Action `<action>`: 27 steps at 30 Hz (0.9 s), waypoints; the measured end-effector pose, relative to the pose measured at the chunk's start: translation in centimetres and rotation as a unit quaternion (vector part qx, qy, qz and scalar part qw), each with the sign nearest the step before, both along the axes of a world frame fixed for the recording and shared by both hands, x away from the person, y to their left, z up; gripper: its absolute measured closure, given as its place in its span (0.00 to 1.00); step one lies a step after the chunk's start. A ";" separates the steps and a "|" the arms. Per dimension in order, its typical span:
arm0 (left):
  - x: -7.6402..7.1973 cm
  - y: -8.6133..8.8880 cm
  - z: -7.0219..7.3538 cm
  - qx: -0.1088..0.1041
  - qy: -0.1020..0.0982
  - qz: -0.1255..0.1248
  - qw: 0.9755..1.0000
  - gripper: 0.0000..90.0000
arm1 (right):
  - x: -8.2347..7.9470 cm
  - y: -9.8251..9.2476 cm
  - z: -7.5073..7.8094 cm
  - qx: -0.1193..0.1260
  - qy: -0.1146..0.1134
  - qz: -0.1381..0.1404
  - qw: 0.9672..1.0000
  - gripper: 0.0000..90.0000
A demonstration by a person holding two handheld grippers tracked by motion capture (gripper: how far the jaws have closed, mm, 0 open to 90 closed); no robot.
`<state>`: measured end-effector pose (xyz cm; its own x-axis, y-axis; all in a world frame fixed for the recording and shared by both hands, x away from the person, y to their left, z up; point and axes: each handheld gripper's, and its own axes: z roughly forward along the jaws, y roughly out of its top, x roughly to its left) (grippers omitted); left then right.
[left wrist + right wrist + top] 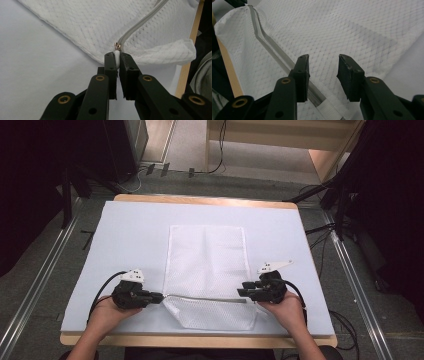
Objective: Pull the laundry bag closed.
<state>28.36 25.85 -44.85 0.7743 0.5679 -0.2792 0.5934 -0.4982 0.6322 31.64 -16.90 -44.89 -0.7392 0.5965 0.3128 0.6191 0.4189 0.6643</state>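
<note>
A white mesh bag (pixel 206 270) lies flat on the pale sheet (pixel 125 235) covering the surface (pixel 200 200), centred side to side and nearer the person's edge. Its long axis runs away from the person, from the near edge toward the far side, and its far end is square and smooth. Across the near end a grey zipper (pixel 205 298) runs left to right, at right angles to the long axis, and the mesh below it is slightly bunched and folded toward the near edge. The left tongs (pixel 156 296) sit at the bag's left edge, pointing right along the zipper line. In the left gripper view the left tongs (pixel 117 61) are closed on a small white tab (pixel 116 58) at the zipper's end, with the metal slider (pixel 117 46) just beyond their tips and the zipper tape (pixel 140 25) running away up and to the right. The right tongs (pixel 242 290) sit at the bag's right edge, pointing left. In the right gripper view the right tongs (pixel 323 61) stand open over the mesh (pixel 337 27), holding nothing, and the zipper (pixel 272 52) passes beside and under one jaw, its two sides parted farther along. A hand (pixel 102 315) holds the left gripper and another hand (pixel 290 310) holds the right.
</note>
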 end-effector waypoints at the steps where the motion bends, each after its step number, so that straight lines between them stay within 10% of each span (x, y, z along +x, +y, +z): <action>1: 0.0 0.0 0.1 0.000 -0.001 0.002 1.000 0.94 | 0.0 0.0 0.0 0.000 0.000 0.000 1.000 0.71; 12: 1.2 -0.8 0.7 0.000 0.000 -0.005 1.000 1.00 | -0.4 0.8 -0.1 0.003 0.022 0.033 0.999 0.88; 27: 0.9 0.3 -0.9 0.010 0.081 0.045 0.996 1.00 | -0.9 1.3 0.1 -0.002 0.010 0.053 0.999 0.92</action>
<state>29.24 26.13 -45.77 0.6656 0.6394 -0.3849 0.7297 -0.4494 0.5153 30.73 -15.56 -44.76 -0.7923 0.5158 0.3260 0.5840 0.4859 0.6503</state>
